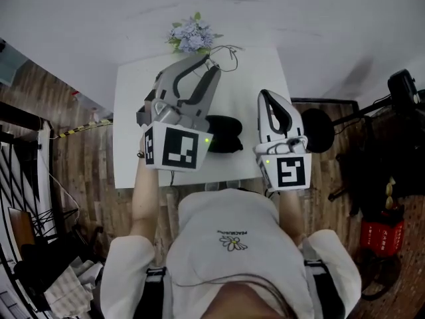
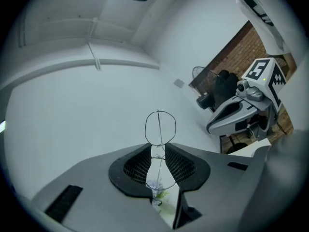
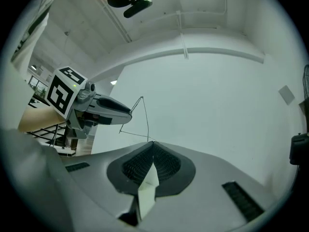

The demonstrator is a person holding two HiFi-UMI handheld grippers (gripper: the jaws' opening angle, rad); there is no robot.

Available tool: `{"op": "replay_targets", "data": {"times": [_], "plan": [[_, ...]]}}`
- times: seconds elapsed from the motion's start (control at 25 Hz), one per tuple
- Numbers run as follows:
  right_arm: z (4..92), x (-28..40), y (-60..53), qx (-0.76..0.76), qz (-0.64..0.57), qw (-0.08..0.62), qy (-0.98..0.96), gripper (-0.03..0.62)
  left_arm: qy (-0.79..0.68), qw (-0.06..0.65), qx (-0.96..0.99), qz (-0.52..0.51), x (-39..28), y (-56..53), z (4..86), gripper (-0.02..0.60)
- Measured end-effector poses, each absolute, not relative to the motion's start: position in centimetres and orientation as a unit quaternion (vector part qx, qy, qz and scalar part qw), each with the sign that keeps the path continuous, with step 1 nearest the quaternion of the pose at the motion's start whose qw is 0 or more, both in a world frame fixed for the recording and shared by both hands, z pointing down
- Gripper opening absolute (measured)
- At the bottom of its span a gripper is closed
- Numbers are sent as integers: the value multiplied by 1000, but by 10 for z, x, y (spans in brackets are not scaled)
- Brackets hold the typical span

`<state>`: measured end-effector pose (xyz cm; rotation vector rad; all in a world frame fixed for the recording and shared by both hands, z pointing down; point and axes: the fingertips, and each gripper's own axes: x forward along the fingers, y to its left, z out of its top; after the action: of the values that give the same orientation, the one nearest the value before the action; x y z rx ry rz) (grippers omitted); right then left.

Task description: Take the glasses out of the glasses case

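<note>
glasses out of the case, held in the air

we see the left gripper (image 2: 157, 151) clamped on the thin wire glasses (image 2: 158, 129), high over the white table (image 1: 133, 111) near the flowers (image 1: 191, 37). the black case (image 1: 222, 133) lies on the table, between the two grippers in the head view. the right gripper (image 3: 152, 146) has its jaws pressed together at the tips.

Head view: above the person, looking steeply down onto the table (image 1: 133, 92). 2 gripper views: each sits close behind its own jaws, level, facing a white wall (image 2: 72, 105). The left gripper view catches the right gripper (image 2: 212, 125), the right gripper view catches the left gripper (image 3: 129, 114), and both share the glasses (image 2: 160, 127).
</note>
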<state>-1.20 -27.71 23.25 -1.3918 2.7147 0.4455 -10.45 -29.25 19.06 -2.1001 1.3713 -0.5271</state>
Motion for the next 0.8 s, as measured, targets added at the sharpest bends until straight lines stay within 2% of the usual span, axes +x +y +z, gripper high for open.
{"op": "replay_targets", "data": {"times": [0.2,0.4,0.8], "plan": [[219,-24,-276,-445,151,50,881,9,568,295,-758,-127,-123,-283,159,103],[213,-34,-271,-438,160,55,883,9,625,215,-748,61,-150,-263,137,103],[205,-36,-268,-442,156,69,881,9,663,210,-704,139,-179,-238,137,103]]}}
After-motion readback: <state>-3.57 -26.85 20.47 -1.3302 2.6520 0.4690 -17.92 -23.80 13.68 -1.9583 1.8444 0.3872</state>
